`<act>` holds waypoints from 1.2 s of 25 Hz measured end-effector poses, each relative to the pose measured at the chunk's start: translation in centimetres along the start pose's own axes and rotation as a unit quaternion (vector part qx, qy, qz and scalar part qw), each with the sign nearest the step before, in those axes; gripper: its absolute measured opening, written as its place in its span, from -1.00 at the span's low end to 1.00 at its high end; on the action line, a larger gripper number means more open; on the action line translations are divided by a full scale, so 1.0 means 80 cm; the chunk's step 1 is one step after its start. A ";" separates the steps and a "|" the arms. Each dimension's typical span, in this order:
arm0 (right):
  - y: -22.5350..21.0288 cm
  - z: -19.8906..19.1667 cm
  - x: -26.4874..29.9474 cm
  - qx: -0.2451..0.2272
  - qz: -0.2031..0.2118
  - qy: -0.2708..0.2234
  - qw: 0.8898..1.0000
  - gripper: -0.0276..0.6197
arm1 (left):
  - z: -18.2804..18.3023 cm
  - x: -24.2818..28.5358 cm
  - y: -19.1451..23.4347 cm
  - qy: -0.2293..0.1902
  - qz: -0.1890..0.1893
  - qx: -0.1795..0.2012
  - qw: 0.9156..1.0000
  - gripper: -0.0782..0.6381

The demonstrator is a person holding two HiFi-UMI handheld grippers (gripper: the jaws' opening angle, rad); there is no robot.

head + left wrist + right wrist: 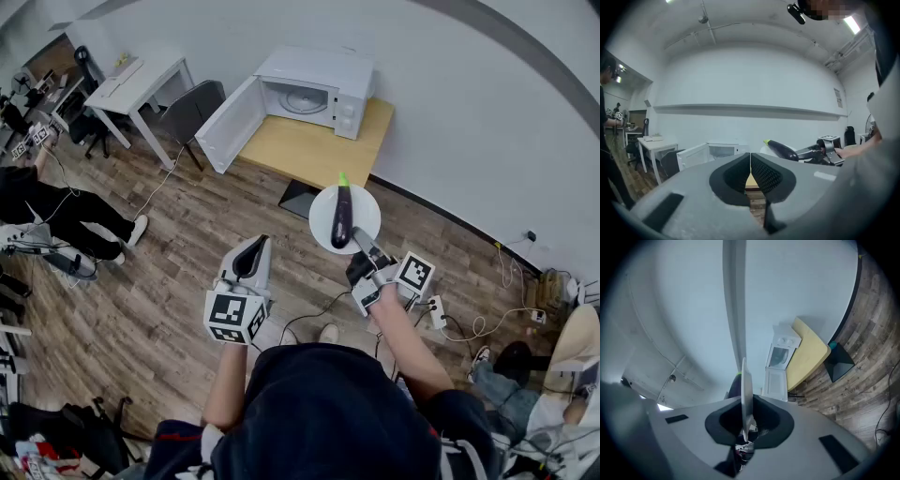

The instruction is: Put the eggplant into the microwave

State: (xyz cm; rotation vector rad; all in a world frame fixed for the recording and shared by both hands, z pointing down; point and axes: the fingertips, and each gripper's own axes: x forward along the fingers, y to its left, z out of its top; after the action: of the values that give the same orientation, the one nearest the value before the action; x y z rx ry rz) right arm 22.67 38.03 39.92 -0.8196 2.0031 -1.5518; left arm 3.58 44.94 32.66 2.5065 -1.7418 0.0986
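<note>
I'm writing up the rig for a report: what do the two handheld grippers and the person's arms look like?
The left gripper and the right gripper are light grey moulded shells with black textured jaw pads. Each carries a white marker cube with black square patterns on its faces. The person wears a dark top; the forearms are bare.

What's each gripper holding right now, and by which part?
Right gripper grips the plate by its near rim, eggplant lying on it. Left gripper is shut, empty.
</note>
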 end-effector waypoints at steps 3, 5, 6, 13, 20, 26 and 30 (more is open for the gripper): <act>-0.003 0.000 0.000 0.006 0.000 0.000 1.000 -0.82 | -0.002 0.002 -0.001 0.002 0.001 0.000 1.000 -0.73; -0.004 0.002 -0.002 0.016 0.003 -0.001 1.000 -0.82 | -0.003 0.003 -0.003 0.003 0.002 -0.001 1.000 -0.73; -0.005 0.003 -0.002 0.021 0.005 -0.002 1.000 -0.82 | -0.003 0.004 -0.004 0.004 0.002 -0.001 1.000 -0.73; -0.021 0.015 -0.007 0.033 -0.002 0.006 0.999 -0.82 | -0.009 0.020 -0.018 0.008 0.007 -0.003 1.000 -0.73; -0.039 0.029 -0.015 0.044 -0.005 0.022 0.999 -0.82 | -0.019 0.034 -0.042 0.010 0.019 -0.004 1.000 -0.73; -0.056 0.039 -0.014 0.056 -0.014 0.026 0.998 -0.82 | -0.031 0.036 -0.048 0.021 0.030 -0.008 0.999 -0.73; -0.062 0.043 -0.003 0.060 -0.016 0.032 0.998 -0.82 | -0.032 0.044 -0.040 0.023 0.035 -0.008 0.999 -0.73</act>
State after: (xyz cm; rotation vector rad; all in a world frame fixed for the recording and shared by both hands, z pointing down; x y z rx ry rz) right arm 26.01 34.95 43.87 -0.7675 1.9284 -1.7169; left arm 7.82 43.07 35.47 2.4122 -1.8040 0.1457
